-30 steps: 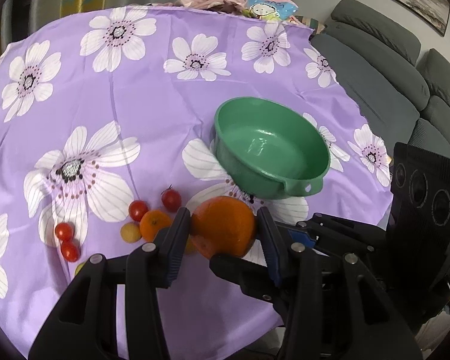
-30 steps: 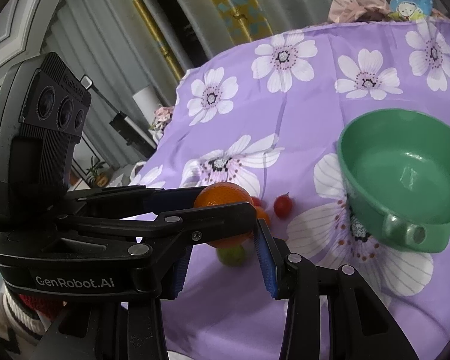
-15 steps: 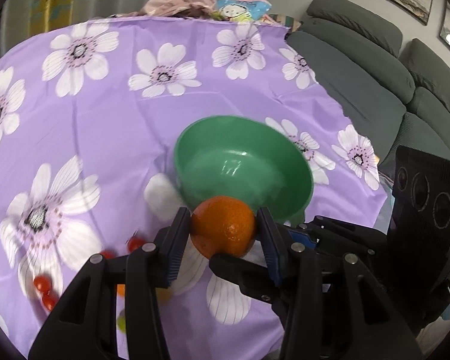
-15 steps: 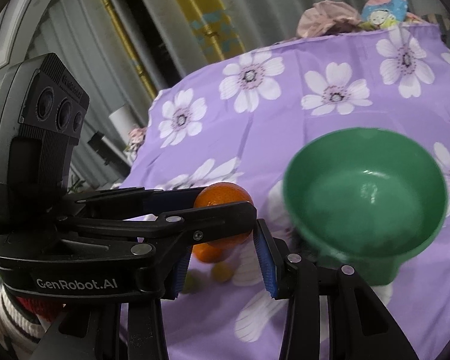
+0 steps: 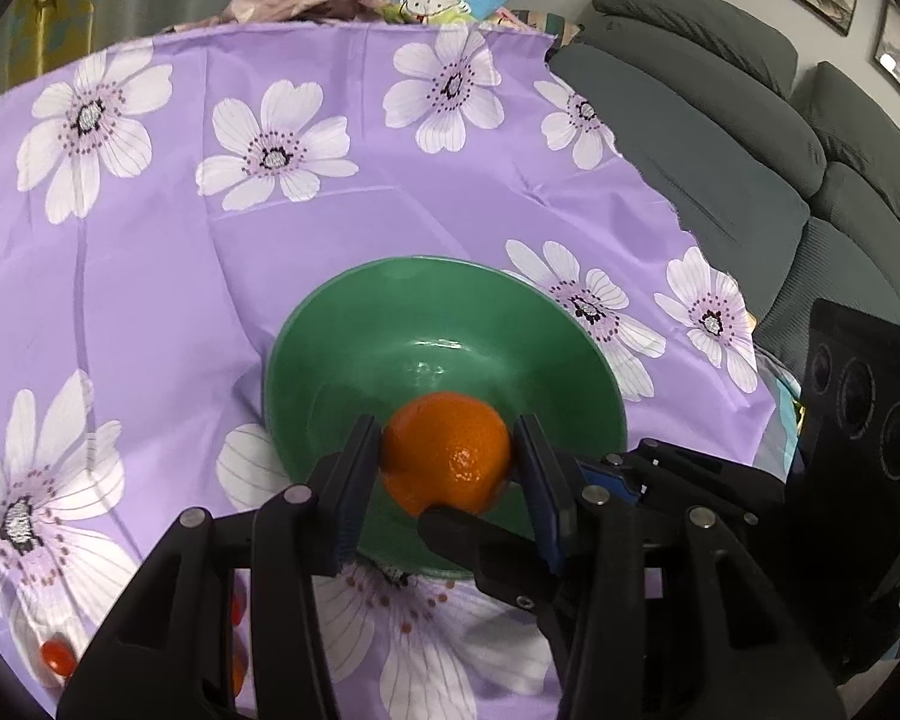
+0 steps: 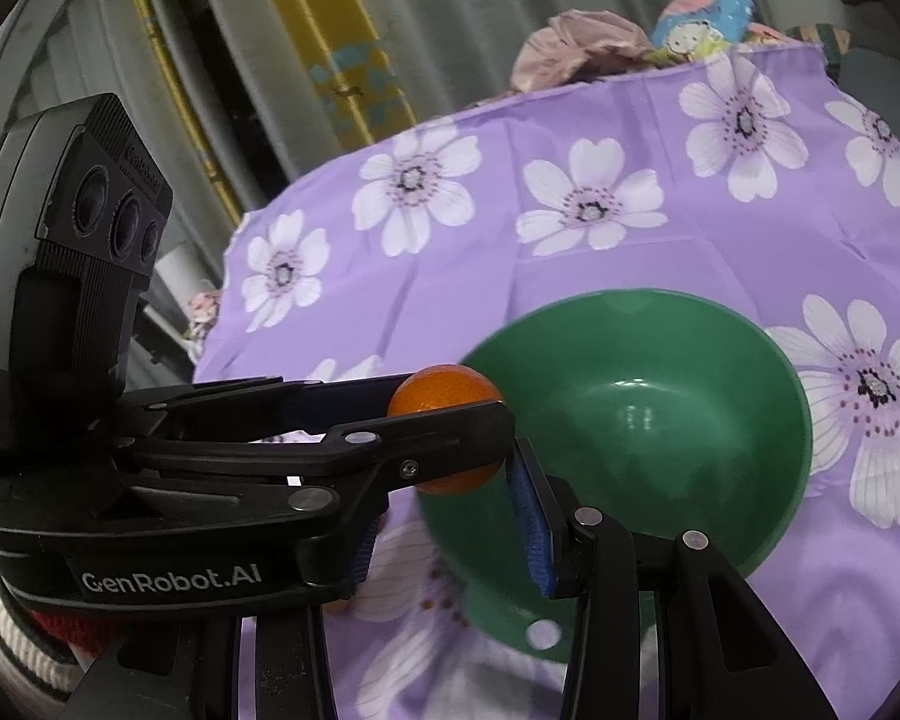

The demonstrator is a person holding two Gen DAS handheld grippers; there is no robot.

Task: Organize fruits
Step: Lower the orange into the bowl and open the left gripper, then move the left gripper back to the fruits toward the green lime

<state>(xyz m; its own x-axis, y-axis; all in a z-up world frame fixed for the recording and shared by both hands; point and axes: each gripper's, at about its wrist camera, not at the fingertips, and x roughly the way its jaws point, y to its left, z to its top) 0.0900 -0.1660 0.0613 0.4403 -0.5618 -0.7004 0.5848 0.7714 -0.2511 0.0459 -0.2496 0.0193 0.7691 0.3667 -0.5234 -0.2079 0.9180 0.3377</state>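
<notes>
Left tongs squeeze round bumpy orange over smooth green plastic bowl. Right tongs part open, nothing between pads. Bowl sits on surface with soft purple flower cloth. Small red tomatoes on cloth, near edge.

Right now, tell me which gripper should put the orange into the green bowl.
Left. The left gripper already clamps the orange between its pads, hanging over the green bowl. The right gripper holds no fruit; its jaws stand apart near the bowl's rim, so it would likely only be in the way.
</notes>
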